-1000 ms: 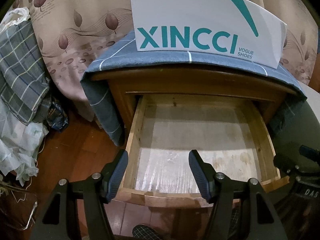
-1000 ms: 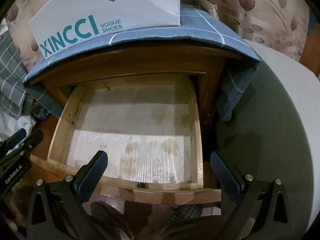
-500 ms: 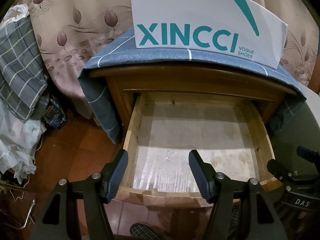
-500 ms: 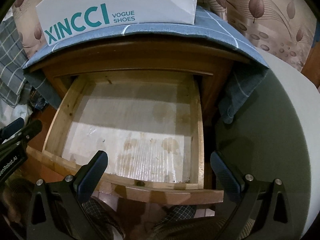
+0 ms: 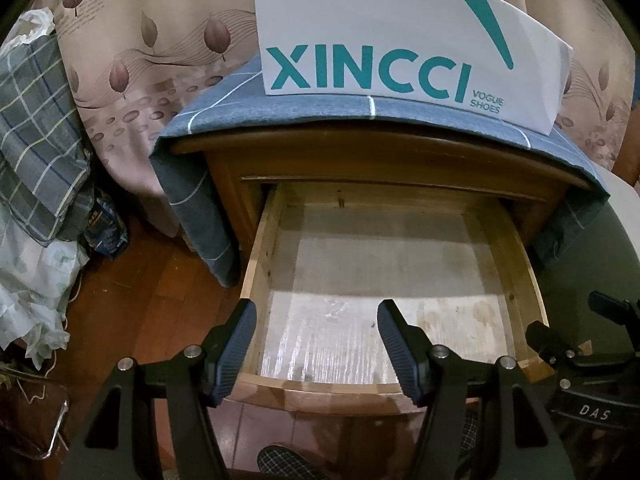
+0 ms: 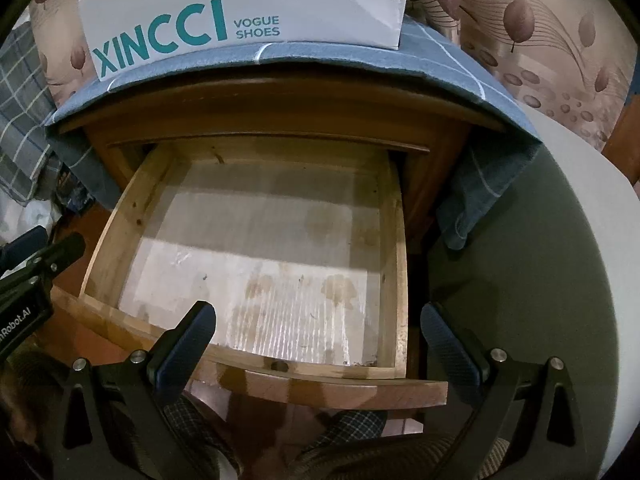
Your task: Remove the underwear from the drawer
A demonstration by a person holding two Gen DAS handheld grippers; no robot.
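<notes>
The pulled-out wooden drawer (image 5: 394, 264) of the brown bedside cabinet (image 5: 224, 172) shows only its pale, stained paper lining (image 6: 256, 264); the underwear cannot be found in either view. The drawer's back sits in shadow under the cabinet top, and its curved front panel (image 6: 344, 392) is partly covered by the grippers.

The left gripper (image 5: 317, 344), black-framed with ribbed dark-blue pads, hovers above the drawer's front-left corner, moderately spread and holding nothing. The right gripper (image 6: 320, 340) hangs over the front edge, spread wider, also holding nothing.

A blue cloth with thin white grid lines (image 5: 240, 104) drapes over the cabinet top and down both sides. On it stands a white cardboard shoe box printed "XINCCI" in teal (image 5: 400, 36), its top cut off. A beige leaf-patterned curtain (image 5: 132, 64) hangs behind. A crumpled plaid fabric heap (image 5: 32, 120) at the left is hard to identify.
</notes>
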